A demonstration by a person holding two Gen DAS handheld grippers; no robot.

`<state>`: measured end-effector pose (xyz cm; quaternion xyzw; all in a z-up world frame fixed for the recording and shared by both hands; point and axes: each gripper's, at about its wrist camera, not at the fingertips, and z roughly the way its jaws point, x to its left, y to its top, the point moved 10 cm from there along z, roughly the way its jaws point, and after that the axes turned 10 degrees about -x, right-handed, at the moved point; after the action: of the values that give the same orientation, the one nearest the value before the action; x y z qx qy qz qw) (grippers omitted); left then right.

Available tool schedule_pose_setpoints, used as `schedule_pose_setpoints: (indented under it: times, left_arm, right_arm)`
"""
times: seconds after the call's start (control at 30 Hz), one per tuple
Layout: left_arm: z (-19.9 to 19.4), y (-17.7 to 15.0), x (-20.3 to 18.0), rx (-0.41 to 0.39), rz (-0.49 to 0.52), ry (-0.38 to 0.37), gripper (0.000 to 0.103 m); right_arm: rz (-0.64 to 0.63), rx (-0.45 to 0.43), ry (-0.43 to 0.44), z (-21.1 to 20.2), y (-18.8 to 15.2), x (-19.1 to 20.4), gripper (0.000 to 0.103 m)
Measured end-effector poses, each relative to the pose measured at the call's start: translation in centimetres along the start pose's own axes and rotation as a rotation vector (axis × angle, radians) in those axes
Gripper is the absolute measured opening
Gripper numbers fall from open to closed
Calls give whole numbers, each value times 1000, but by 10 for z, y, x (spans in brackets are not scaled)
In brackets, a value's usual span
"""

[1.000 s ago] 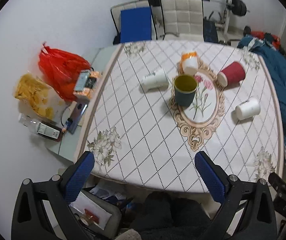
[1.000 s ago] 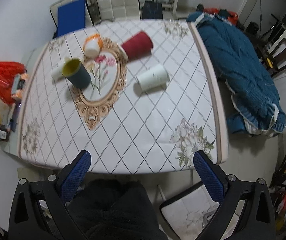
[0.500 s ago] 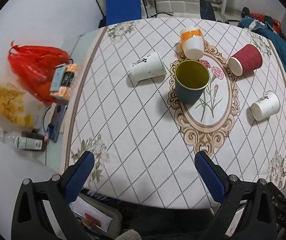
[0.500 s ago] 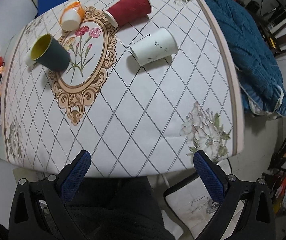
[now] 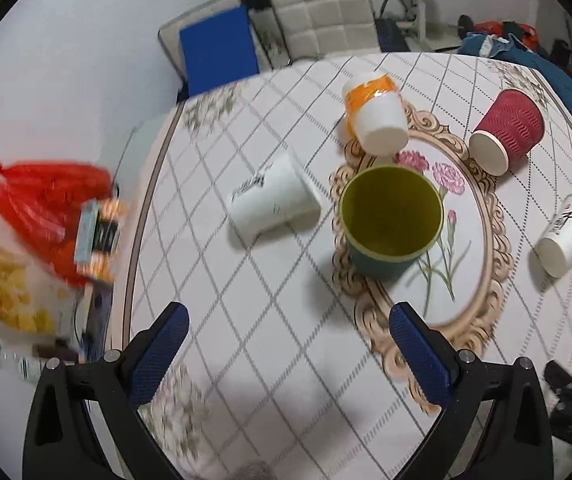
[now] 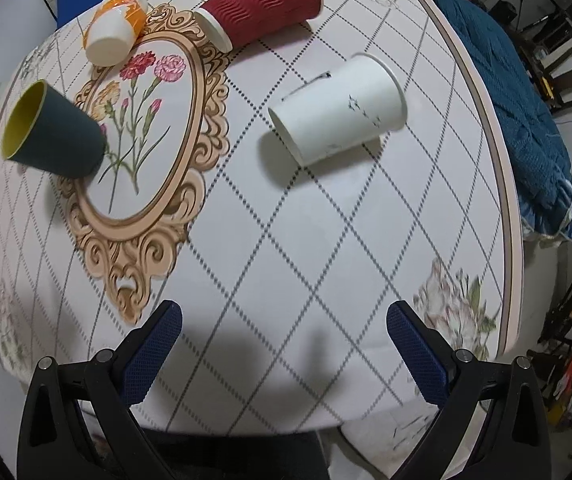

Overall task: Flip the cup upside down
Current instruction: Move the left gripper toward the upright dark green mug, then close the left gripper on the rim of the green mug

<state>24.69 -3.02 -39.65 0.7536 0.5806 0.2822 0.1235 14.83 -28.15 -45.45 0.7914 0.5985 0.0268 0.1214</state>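
Hovering above the near part of the table [image 5: 286, 380], the left gripper [image 5: 288, 360] had its jaws spread wide with nothing between them, and the right gripper [image 6: 283, 354] hung the same way, wide and empty. The only cup standing mouth up was the dark green cup [image 5: 390, 220], yellow-green inside, set on the left rim of the oval flower medallion [image 5: 462, 280] near the table's middle; it was probably the one to turn over.

A good approach, I judged, was for the left gripper to come down on the cup's sides below the rim, close firmly without crushing it, lift it clear, then roll the wrist half a turn and set the mouth flat on the cloth.

Room was tight on the far side. A white cup [image 5: 273, 200] lay on its side just left of the green one, and an orange-banded cup [image 5: 374, 116] lay just beyond it toward the far edge. A red ribbed cup [image 5: 506, 132] and a second white cup [image 6: 338, 112] lay toward the right edge, well apart. Between the green cup and the near edge the cloth was bare, so lifting and turning toward that side seemed safest. Off the left edge a red bag [image 5: 45, 200] lay lower down, out of the way.
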Motion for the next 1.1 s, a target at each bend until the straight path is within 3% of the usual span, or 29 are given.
schedule_pose_setpoints:
  times: [0.37,0.63,0.97,1.07,1.1]
  left_arm:
    - [31,18,-42,-171,115,-57,103]
    - [43,21,-74,-209,171,-91,103]
    - [56,41,-84,-240,152,-98,101]
    - [56,49,-85,-267,147,-102,93]
    - [56,52,-84,-279,146,-96,86]
  right_arm:
    - [-6,-82,-82,21,34,-15,103]
    - [21,-93,-125,25,40,-32,103]
    - [37,-90,-154,32,41,-36,103]
    - [42,-88,-154,36,43,-35,103]
    - [43,-87,-155,36,43,-36,103]
